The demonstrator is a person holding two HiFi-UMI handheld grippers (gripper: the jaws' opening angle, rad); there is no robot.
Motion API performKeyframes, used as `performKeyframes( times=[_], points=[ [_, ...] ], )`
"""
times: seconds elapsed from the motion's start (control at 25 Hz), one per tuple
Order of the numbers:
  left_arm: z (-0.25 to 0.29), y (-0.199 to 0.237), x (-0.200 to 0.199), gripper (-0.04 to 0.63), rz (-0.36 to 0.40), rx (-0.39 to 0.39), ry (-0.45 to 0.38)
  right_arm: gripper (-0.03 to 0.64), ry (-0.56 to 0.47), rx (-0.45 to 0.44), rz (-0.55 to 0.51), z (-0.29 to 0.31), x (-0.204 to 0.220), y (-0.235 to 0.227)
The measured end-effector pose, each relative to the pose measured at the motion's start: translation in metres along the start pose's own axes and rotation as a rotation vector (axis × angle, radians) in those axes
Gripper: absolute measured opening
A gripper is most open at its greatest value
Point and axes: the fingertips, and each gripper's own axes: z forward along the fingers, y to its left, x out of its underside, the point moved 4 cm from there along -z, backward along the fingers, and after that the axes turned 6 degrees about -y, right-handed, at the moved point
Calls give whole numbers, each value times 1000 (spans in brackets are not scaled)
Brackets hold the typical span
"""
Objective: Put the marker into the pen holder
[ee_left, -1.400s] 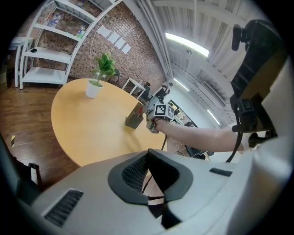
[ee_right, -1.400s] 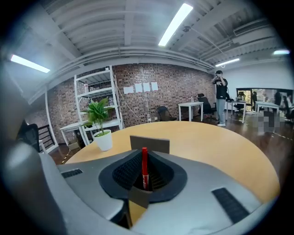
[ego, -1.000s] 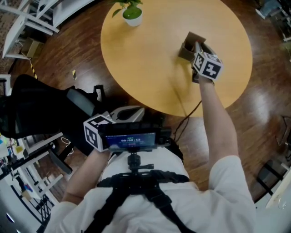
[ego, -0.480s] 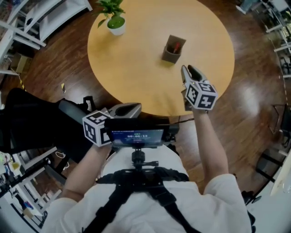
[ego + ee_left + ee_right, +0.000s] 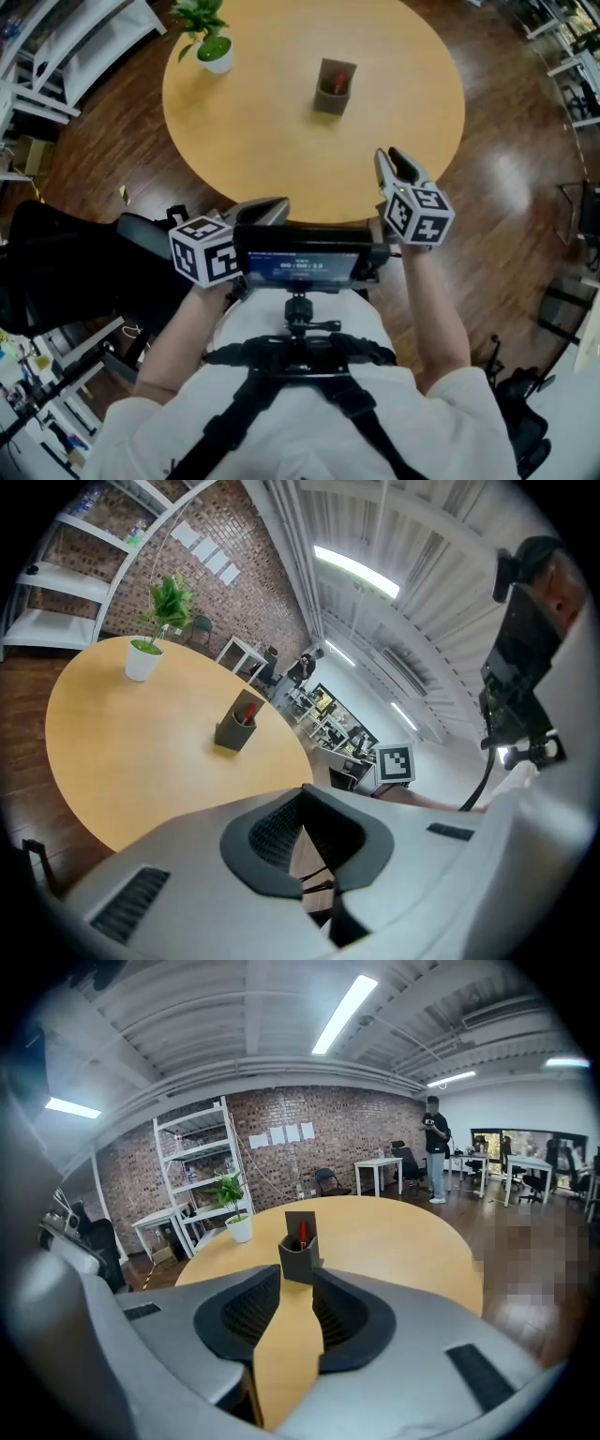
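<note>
The right gripper (image 5: 389, 161) has pulled back from the pen holder (image 5: 334, 86), where it was a second ago, and now hangs over the near edge of the bench (image 5: 281, 141), at the lower right of the head view and well apart from the holder. The pen holder stands alone in the upper middle of that view, with the marker (image 5: 303, 1235) upright inside it and its red end showing above the rim. Judging by that, the marker is already in place and the task looks finished, so this is a retreat, not a new reach. The right gripper's fingers (image 5: 234, 1321) have just been opening and now stand wide apart. Nothing is between them, and only bare bench and the distant holder show through the gap. The left gripper (image 5: 262, 208) sits low by the person's body at the left of the head view, off the bench. In its own view its fingers (image 5: 272, 832) meet at the tips and hold nothing, with only floor showing behind them.
</note>
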Motion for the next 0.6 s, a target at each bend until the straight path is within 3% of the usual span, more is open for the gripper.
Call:
performKeyframes(
  times=[0.6],
  points=[
    [3,-6,1,-6,30,47,21,100,-32,55,31,-39,0,15]
  ],
)
